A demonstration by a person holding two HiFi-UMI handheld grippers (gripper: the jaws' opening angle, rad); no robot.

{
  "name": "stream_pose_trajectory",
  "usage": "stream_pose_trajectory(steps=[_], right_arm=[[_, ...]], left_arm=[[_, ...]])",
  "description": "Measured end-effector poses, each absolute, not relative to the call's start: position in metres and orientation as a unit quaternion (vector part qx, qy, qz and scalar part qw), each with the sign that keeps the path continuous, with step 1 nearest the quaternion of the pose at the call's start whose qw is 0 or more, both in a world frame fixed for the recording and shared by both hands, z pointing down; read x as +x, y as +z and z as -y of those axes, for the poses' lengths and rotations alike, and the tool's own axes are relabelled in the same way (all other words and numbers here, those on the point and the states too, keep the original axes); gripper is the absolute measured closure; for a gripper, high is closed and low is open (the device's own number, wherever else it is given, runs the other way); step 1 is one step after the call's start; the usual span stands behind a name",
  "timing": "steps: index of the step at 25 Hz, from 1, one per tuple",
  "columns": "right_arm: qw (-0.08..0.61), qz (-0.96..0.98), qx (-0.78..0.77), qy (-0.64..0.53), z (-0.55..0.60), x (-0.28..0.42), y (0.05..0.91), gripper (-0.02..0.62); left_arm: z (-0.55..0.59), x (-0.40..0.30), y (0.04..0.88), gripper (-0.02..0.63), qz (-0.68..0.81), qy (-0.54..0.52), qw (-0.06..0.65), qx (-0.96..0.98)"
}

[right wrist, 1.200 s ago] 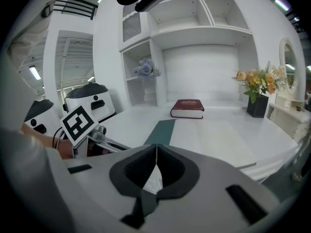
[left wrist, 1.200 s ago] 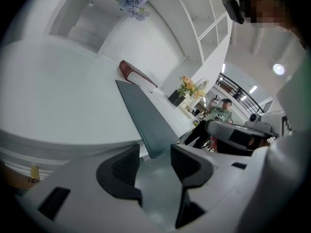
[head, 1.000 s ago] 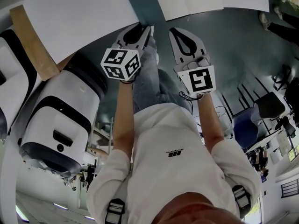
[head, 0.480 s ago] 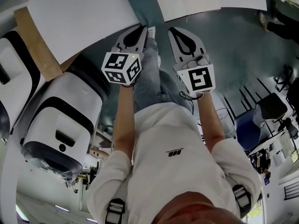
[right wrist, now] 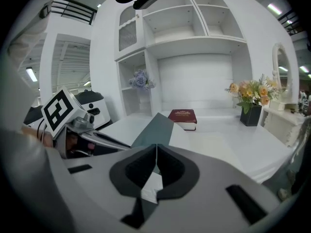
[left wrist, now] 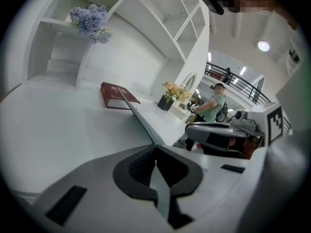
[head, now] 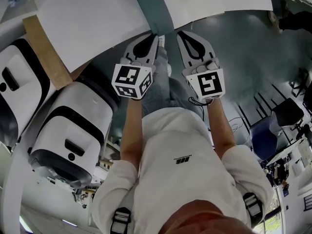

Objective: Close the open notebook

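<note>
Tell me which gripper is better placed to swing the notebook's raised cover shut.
Right, marginally. The left gripper and right gripper are both shut on the teal cover, but the right faces its broad side; the left sees it edge-on.

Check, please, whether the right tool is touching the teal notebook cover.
Touching. The right gripper view shows the right tool with its jaws closed together on the teal notebook cover, which runs out from between them with no gap.

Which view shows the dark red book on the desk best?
Right gripper view: the dark red book lies flat, top cover and page edge visible. The left gripper view shows it at an angle; the head view misses it.
</note>
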State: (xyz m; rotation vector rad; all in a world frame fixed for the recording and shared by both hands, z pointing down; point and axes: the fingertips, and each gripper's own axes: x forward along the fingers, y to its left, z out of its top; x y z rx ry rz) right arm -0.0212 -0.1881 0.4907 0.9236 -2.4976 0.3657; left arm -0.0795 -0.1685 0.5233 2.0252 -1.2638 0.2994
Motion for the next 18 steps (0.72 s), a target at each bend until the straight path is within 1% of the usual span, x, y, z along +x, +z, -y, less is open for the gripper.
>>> stream_pose_trajectory(steps=[8, 18], right_arm=[[0.213, 0.896, 0.366, 0.133, 0.202, -0.005, 0.469, 0.598], [0.199, 0.878, 0.413, 0.137, 0.216, 0.019, 0.457, 0.598]], left_arm=[[0.180, -0.062, 0.495, 0.606, 0.462, 0.132, 0.327, 0.814], [0.197, -0.034, 0.473, 0.606, 0.417, 0.143, 0.303, 0.845]])
